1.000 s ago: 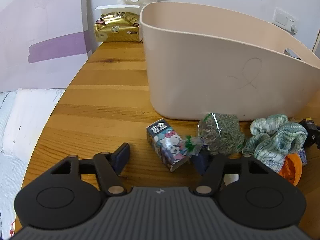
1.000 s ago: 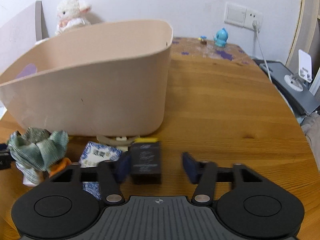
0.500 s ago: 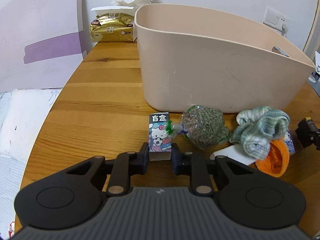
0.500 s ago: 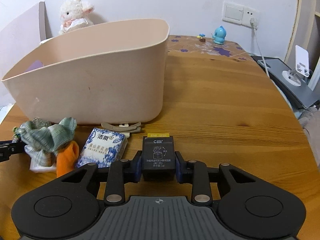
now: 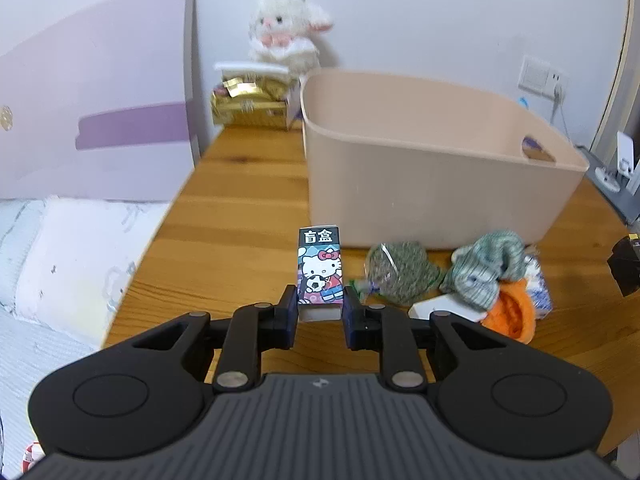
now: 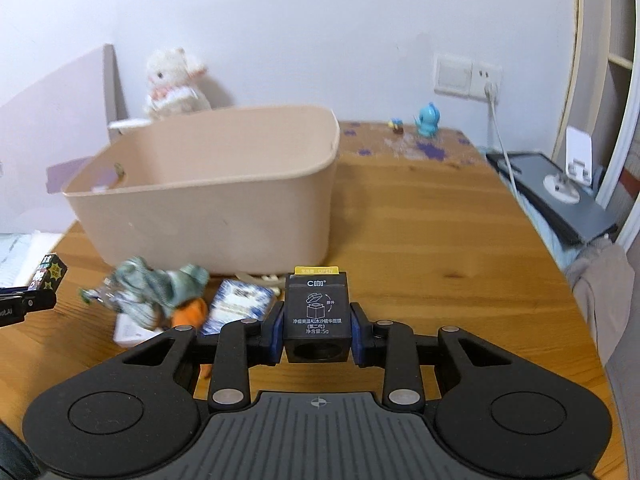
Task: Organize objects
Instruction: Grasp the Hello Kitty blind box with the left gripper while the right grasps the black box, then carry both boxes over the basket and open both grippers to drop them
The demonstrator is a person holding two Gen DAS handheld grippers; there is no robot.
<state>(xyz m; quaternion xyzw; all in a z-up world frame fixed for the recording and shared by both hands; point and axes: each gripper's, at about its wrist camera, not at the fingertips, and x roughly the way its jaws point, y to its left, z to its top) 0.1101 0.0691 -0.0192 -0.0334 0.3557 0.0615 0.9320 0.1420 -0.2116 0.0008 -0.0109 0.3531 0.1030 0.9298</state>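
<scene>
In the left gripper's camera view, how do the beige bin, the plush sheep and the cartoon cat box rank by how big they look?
Largest to smallest:
1. beige bin
2. plush sheep
3. cartoon cat box
The sheep sits farther back, so its true lead over the box is probably greater.

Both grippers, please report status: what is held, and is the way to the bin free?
Left gripper shut on cartoon box. Right gripper shut on black box. Both lifted. Beige bin ahead, open top, nothing blocking.

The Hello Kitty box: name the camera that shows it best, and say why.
Left wrist view. The Hello Kitty box faces the lens, its printed front clear, clamped in the left gripper. The right wrist view catches only its dark top corner at the left edge.
</scene>
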